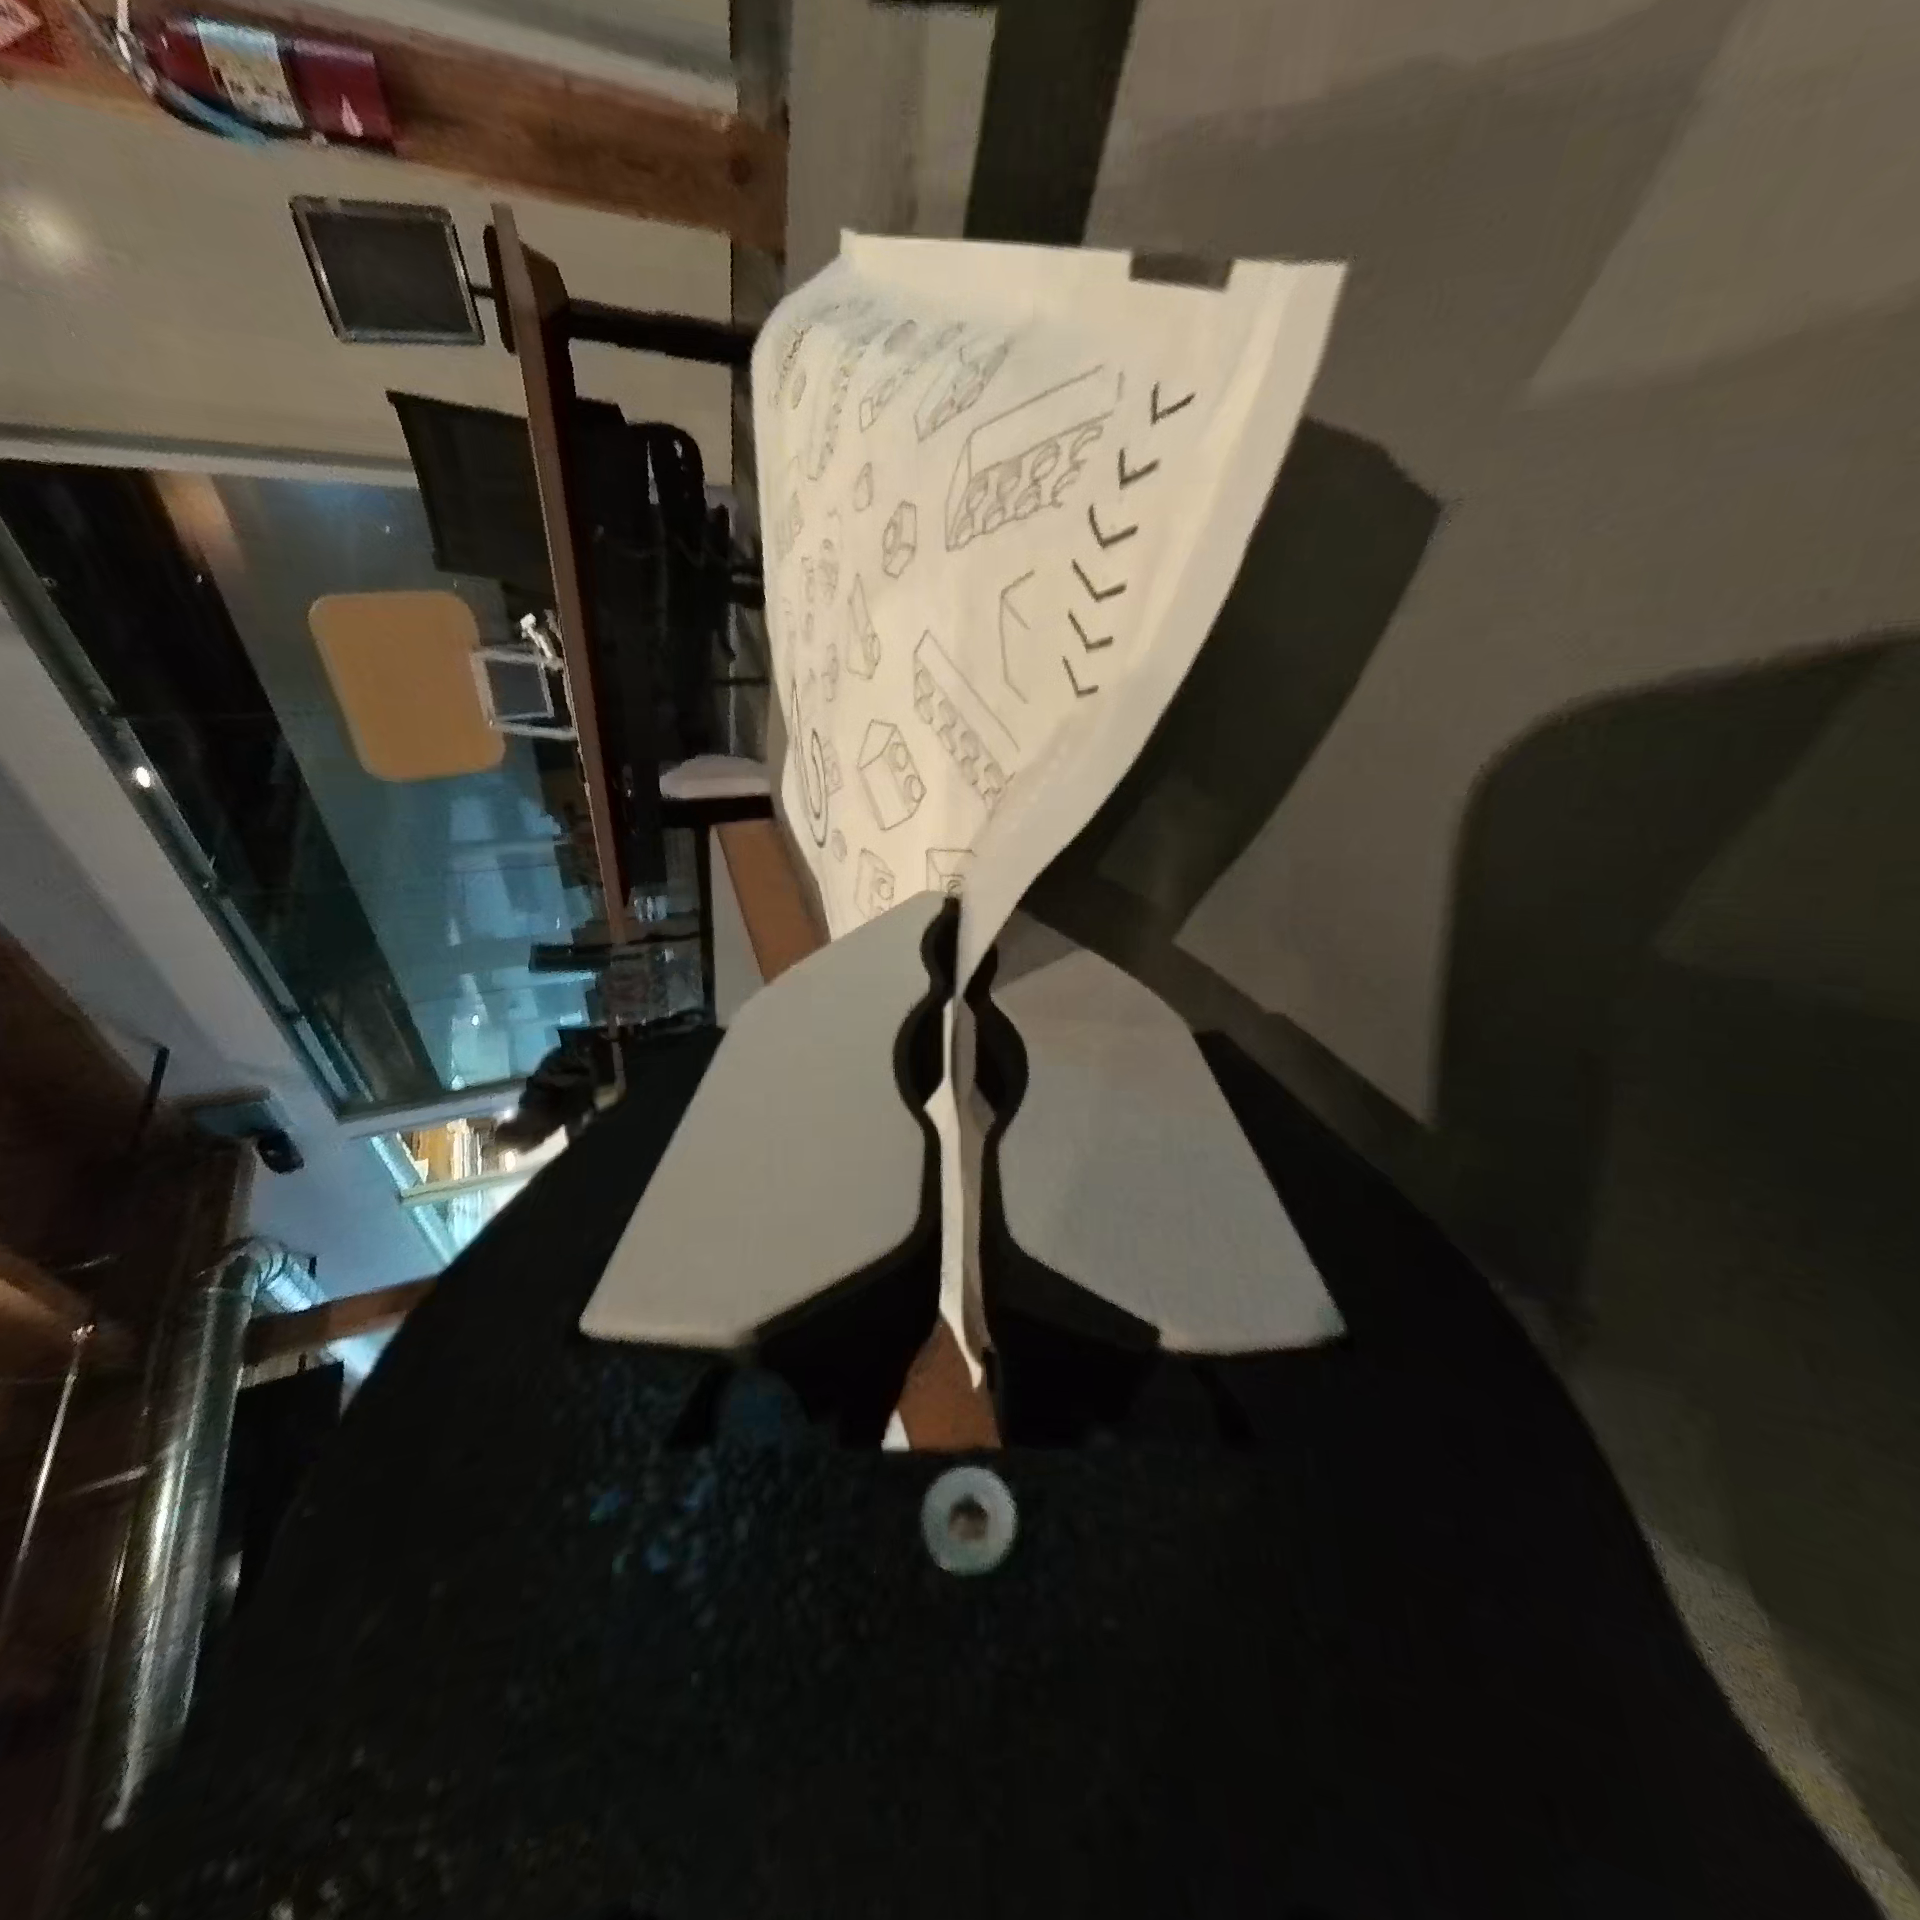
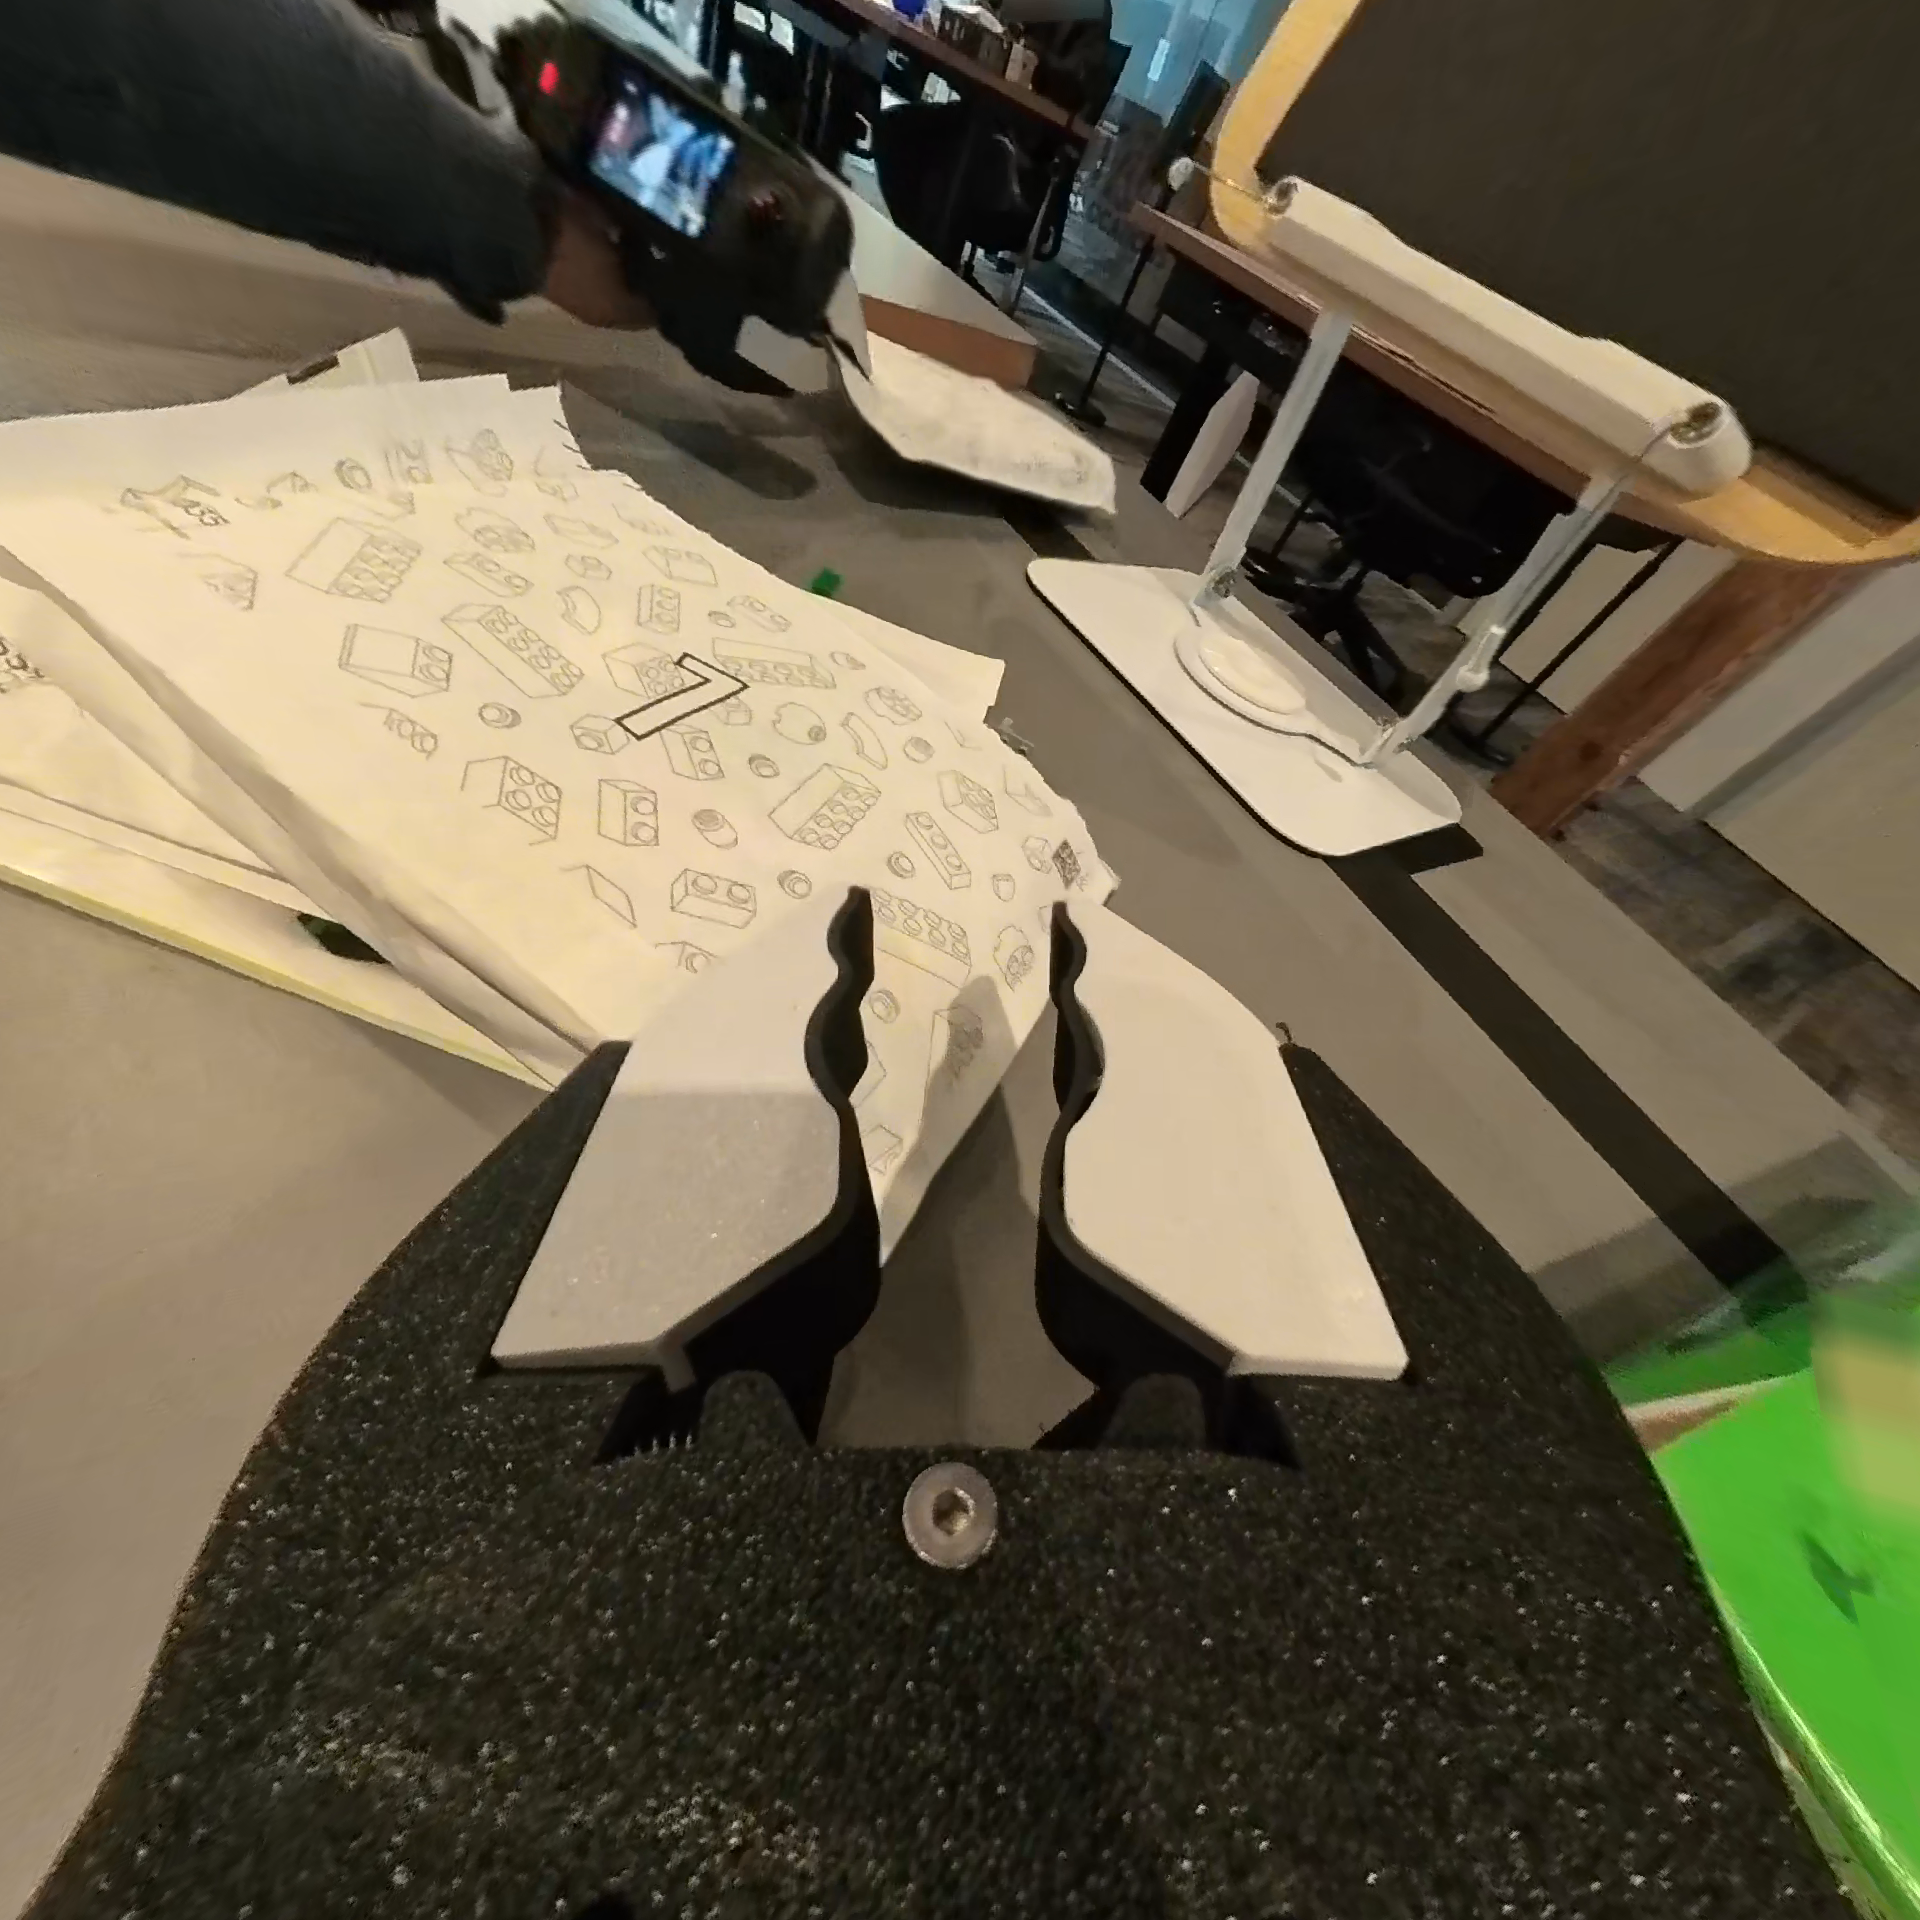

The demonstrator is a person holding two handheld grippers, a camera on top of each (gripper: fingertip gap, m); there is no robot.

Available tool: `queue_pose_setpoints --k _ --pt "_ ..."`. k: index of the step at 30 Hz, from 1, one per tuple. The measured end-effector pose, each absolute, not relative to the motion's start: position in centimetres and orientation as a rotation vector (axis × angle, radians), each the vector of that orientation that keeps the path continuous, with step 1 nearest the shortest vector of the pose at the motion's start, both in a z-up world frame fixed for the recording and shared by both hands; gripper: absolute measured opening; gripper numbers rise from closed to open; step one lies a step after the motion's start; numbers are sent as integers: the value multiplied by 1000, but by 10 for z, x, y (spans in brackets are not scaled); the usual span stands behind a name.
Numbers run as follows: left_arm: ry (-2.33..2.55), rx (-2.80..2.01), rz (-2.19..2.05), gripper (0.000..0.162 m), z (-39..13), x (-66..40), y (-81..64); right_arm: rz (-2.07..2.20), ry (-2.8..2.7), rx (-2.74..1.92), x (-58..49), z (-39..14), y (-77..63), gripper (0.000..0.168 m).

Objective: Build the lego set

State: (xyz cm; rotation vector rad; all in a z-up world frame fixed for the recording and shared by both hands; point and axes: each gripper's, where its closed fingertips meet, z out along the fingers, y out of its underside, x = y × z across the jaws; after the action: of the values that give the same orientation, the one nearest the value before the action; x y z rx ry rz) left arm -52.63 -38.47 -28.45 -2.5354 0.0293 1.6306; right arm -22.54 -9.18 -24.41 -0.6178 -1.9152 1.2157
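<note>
Here my left gripper (image 1: 951,935) pinches a paper bag (image 1: 997,582), its long axis running away from the fingers; my right gripper (image 2: 956,925) gapes empty over stacked bags (image 2: 540,717) on the grey table (image 2: 208,1195).

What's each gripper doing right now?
Left gripper: shut on a paper bag, lifted off the table.
Right gripper: open, empty, over the paper bags.

The left wrist view is rolled sideways, close behind a paper bag (image 1: 997,582). The right wrist view looks low across the table (image 2: 1195,935); the same bag (image 2: 977,436) appears at 12 o'clock.
</note>
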Motion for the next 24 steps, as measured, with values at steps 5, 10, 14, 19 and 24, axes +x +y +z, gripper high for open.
queue_pose_setpoints --k 5,10,14,19,24 --pt "-213 -2543 1598 5 -289 -543 -397 1187 -1886 -609 -226 -242 -91 35" --pt "-482 -2390 1499 83 -274 -523 -413 1234 -1860 -647 -225 -239 -87 34" --pt "-413 -2304 1467 86 -248 -473 -419 1259 -1833 -669 -224 -236 -83 34" --pt "-231 -2228 1187 70 -226 -365 -375 1284 -1810 -675 -223 -233 -81 34" --pt "-327 -2108 683 55 -213 -269 -312 1315 -1790 -689 -221 -230 -78 34"
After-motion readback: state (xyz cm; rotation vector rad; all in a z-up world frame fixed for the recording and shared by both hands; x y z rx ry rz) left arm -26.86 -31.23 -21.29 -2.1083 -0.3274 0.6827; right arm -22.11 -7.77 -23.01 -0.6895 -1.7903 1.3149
